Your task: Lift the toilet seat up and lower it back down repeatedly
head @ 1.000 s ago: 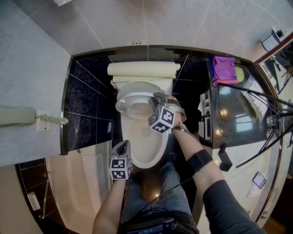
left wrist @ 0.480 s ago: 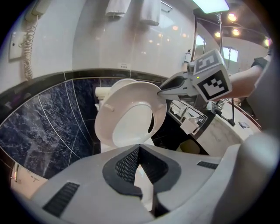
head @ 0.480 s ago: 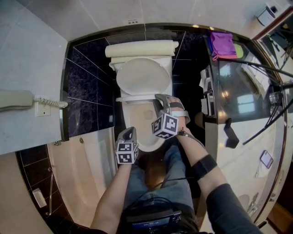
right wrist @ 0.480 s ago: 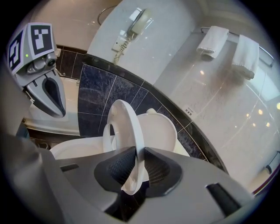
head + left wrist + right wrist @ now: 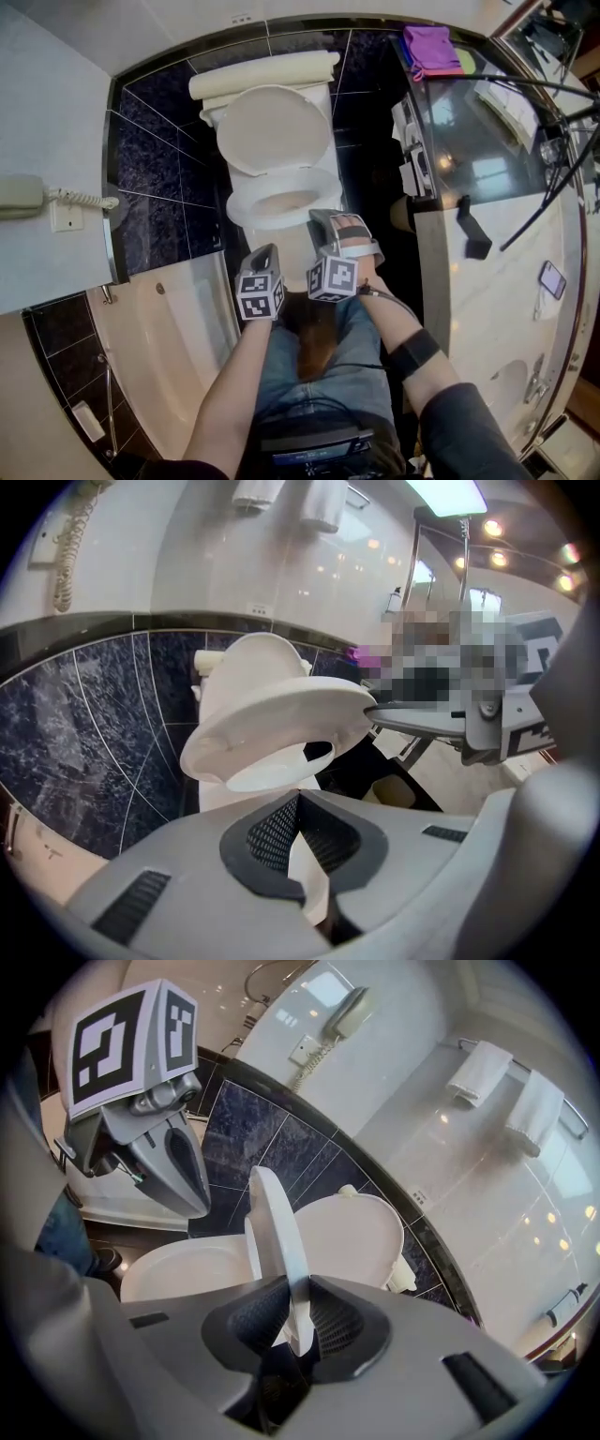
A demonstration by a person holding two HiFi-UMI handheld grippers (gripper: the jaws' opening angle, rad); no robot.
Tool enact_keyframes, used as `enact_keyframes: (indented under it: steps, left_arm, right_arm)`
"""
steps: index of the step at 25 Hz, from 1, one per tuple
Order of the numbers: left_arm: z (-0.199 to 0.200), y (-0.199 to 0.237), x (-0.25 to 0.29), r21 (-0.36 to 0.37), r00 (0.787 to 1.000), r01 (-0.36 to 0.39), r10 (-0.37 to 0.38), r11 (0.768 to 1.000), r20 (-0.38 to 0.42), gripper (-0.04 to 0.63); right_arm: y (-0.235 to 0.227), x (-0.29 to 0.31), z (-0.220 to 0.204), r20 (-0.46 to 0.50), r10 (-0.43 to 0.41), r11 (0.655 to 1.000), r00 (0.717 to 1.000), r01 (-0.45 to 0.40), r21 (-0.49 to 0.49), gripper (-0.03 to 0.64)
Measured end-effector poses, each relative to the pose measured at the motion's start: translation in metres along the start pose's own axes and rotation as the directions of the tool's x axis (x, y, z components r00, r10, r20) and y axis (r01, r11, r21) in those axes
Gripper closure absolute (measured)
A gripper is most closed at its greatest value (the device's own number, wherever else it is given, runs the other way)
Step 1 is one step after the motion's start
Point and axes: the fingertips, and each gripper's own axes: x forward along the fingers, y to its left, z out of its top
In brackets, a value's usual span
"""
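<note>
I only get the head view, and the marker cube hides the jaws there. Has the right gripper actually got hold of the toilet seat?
Observer: Yes. The right gripper view shows the right gripper shut on the front rim of the toilet seat.
Operator: Is it down on the bowl?
Observer: No. The left gripper view shows it tilted up, off the bowl.
Operator: And the left gripper?
Observer: Its own view shows the jaws together, holding nothing.

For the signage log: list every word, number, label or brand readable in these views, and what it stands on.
No readable text in any view.
Left marker cube and right marker cube: black-and-white square patterns only, no letters or numbers.
Screen of the device at the person's waist: too blurred to read.
</note>
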Motion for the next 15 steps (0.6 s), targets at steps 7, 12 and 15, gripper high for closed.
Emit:
enact_keyframes:
  steps: [7,12,15]
  left_arm:
    - [-0.010,-0.005,0.002,0.017,1.000,0.018,-0.018,1.000,0.009,0.595]
    - [-0.029,-0.011,0.005,-0.020,0.999,0.040,-0.040,0.999,-0.008,0.595]
    - [-0.056,-0.015,0.007,-0.044,0.998,0.048,-0.050,0.998,-0.046,0.595]
  right_arm:
    - [0.040,-0.012,-0.014,-0.021,-0.001,0.998,1.000,0.000,-0.055,0.531]
    - [0.082,-0.021,-0.029,-0.044,0.038,0.995,0.998,-0.042,-0.094,0.525]
    - [0.105,-0.025,-0.040,-0.066,0.054,0.991,0.996,-0.062,-0.118,0.523]
